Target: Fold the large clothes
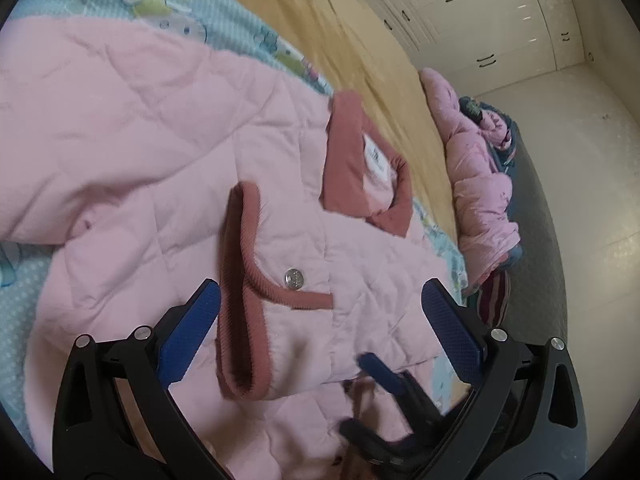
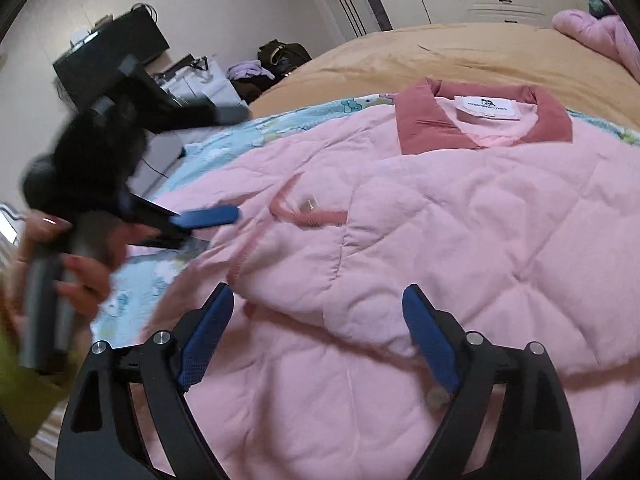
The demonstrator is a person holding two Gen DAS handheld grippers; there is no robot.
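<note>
A: Right gripper [image 2: 318, 310] spread wide, nothing clamped; hovering over the pink quilted jacket [image 2: 420, 240], a folded edge of it running between the pads but untouched as far as visible.

B: Left gripper [image 1: 320, 316] also wide open, gripping nothing; ribbed sleeve cuff [image 1: 240, 292] lying just ahead between the fingers, beside a silver snap button [image 1: 293, 279].

A: Open room?

B: Bare tan bedsheet [image 2: 400, 56] beyond the collar; patterned blue blanket [image 2: 224, 144] showing left of the jacket. Bed edge to the right of the left gripper, with a heap of pink puffy coats [image 1: 476, 160] along it.

A: Orientation?

B: Spread flat, long axis running straight away from the right gripper, rose collar [image 2: 484, 120] at the far end, label facing up.

A: Containers?

B: None discernible.
</note>
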